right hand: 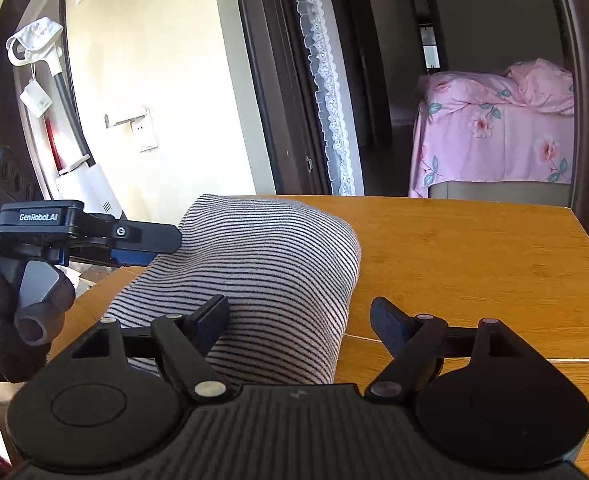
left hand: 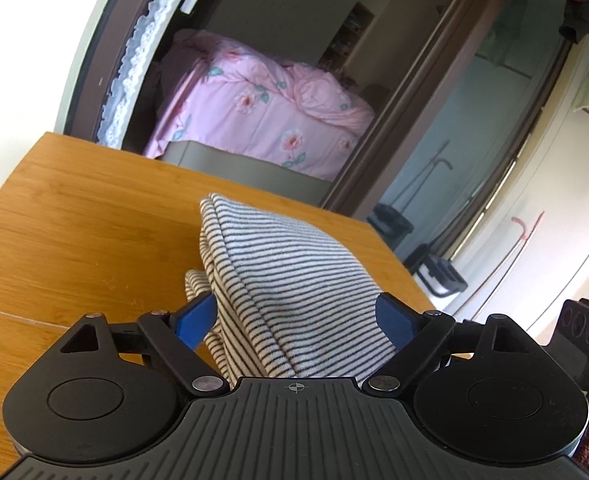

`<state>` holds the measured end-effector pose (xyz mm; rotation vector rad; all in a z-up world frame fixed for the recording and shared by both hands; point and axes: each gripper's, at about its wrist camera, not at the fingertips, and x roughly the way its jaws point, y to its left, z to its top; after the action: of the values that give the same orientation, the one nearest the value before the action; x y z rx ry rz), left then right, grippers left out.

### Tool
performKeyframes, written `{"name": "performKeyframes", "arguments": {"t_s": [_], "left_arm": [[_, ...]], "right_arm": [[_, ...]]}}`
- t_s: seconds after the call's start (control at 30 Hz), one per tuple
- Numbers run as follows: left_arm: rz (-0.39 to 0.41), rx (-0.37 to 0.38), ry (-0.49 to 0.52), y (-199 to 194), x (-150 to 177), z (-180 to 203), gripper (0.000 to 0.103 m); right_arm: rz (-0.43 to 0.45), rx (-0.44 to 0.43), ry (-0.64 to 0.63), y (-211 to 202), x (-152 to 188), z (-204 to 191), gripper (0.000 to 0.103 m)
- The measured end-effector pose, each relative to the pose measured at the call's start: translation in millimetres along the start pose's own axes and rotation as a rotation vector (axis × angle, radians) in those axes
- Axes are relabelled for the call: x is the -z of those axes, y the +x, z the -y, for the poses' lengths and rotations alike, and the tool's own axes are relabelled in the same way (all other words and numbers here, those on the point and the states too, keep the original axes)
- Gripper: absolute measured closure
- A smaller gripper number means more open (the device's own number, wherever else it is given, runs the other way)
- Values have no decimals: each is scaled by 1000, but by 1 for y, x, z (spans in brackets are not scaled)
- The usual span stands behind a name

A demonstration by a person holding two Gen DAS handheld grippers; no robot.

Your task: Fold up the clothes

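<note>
While the striped cloth [left hand: 290,280] lies bunched on the desk [left hand: 78,216], the left gripper [left hand: 294,316] has its fingers spread wide around it. The right gripper [right hand: 299,320] is wide too, its left finger touching the cloth.

A wooden table [right hand: 474,256] with a bamboo-like grain carries one thing: a folded striped garment [right hand: 262,264], black lines on white, lying bunched near its middle.
</note>
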<state>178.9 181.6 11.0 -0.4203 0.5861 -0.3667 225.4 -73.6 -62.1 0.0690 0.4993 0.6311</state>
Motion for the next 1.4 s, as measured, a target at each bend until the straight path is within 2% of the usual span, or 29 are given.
{"name": "performKeyframes", "arguments": {"t_s": [0.1,0.17,0.2,0.3,0.37,0.43,0.53,0.67,0.73,0.87,0.97,1.03,1.2,1.33,1.4], "left_arm": [[-7,-7,4,5,0,2,36],[18,0,18,1,-4,6,46],[35,5,23,-1,-6,9,47],[74,25,30,-6,-14,17,48],[68,11,59,-5,-14,23,48],[64,-24,105,-6,-14,31,48],[114,-74,167,-17,-23,40,47],[167,-45,140,-23,-49,42,45],[152,-17,134,-15,-53,42,43],[38,-11,109,24,-45,34,43],[-49,-76,78,52,-36,19,43],[-74,-79,34,63,-35,7,43],[-83,-56,34,66,-37,-3,42],[-45,-61,69,47,-35,7,41],[-26,-63,87,38,-34,13,32]], "right_arm": [[21,-3,7,3,1,5,21],[41,5,8,7,0,10,20],[49,6,7,9,-1,12,20],[49,-12,-5,19,-5,15,18],[44,-16,-23,23,-3,14,16],[36,-24,-12,24,-3,16,16],[23,-36,25,25,-2,22,14],[16,-43,41,27,-1,25,13],[16,-43,41,27,-1,25,12],[11,-47,57,27,-1,27,8],[4,-55,70,30,-2,29,6],[-1,-62,82,31,-2,31,5],[-8,-89,123,33,-1,37,4],[-43,-65,96,40,-3,32,3],[-59,-53,74,41,-3,28,3]]}}
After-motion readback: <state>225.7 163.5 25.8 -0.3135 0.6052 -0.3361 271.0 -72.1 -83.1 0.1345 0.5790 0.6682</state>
